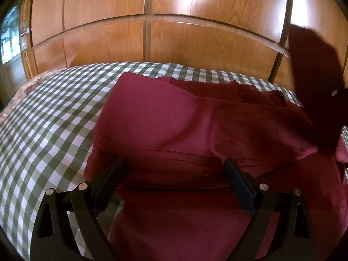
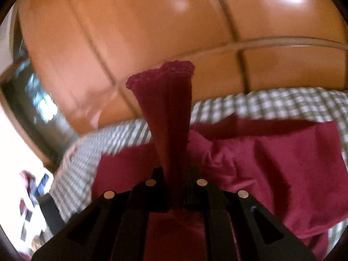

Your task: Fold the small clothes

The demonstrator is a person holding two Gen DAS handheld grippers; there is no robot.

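A dark red garment (image 1: 156, 119) lies partly folded on a green and white checked cloth (image 1: 50, 113). My left gripper (image 1: 174, 165) is open, its jaws wide apart just above the garment's near edge, holding nothing. My right gripper (image 2: 174, 174) is shut on a strip of the same red garment (image 2: 167, 113), which stands up between its fingers above the rest of the fabric (image 2: 282, 163). In the left wrist view that lifted part (image 1: 315, 82) hangs dark at the far right.
A glossy wooden wardrobe (image 1: 174, 21) with panelled doors stands right behind the checked surface. A glass-fronted section (image 1: 10, 37) is at the far left. The checked cloth's left edge (image 2: 71, 174) drops off beside a bright floor area.
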